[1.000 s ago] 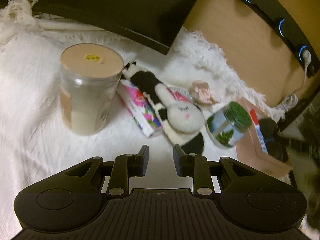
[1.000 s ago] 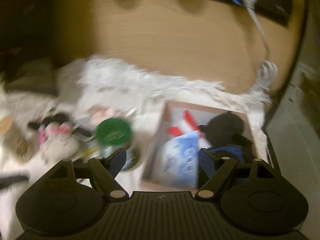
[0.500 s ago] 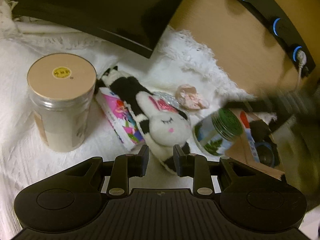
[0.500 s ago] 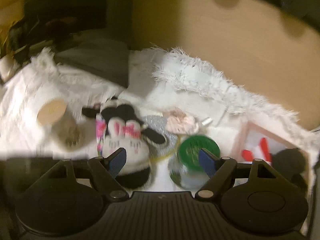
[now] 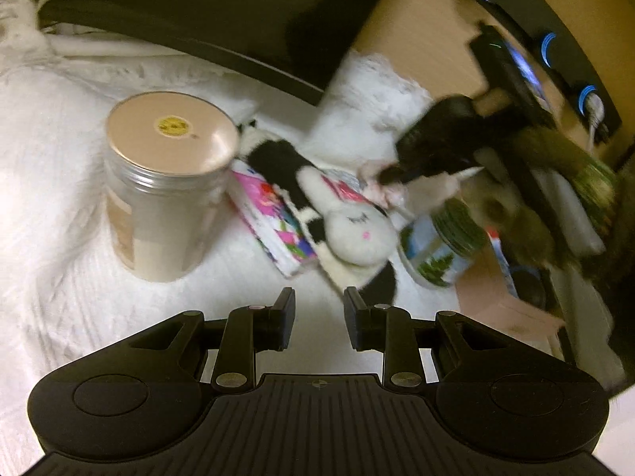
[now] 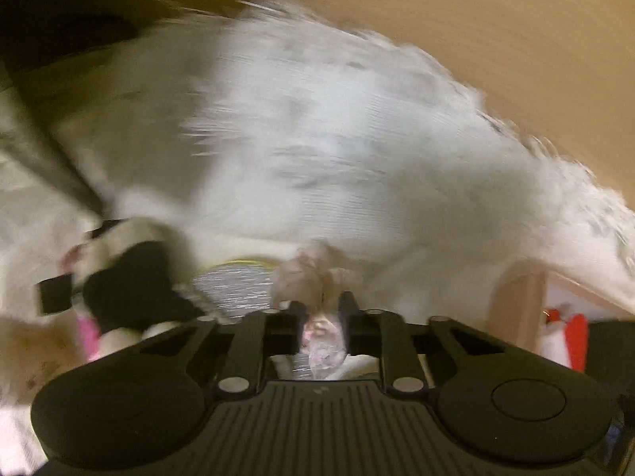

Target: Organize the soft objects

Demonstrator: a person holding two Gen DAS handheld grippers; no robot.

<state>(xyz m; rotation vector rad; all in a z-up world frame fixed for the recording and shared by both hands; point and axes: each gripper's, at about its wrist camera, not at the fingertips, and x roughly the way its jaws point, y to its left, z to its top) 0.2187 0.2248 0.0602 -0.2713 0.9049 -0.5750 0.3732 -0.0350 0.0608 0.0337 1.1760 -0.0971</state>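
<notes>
Two views split the scene. Only the left wrist view shows the big jar with a tan lid, upright on the white cloth, the book leaning just beside it, and the small jar with a green lid, tilted against the pink box; its contents cannot be made out. It also shows the right tool from outside, blurred, with its tips at the pink scrunchie just past the plush that lies across the book. The left tool hovers above bare cloth near the plush's head, its jaws a narrow gap apart and holding nothing. Only the right wrist view shows the grip itself: the right tool has its jaws closed in on the scrunchie, which bulges out beyond the tips, over a silvery disc. The plush sits blurred to its left. At the right edge the box holds something red and white; the rest inside is dark and unclear.
</notes>
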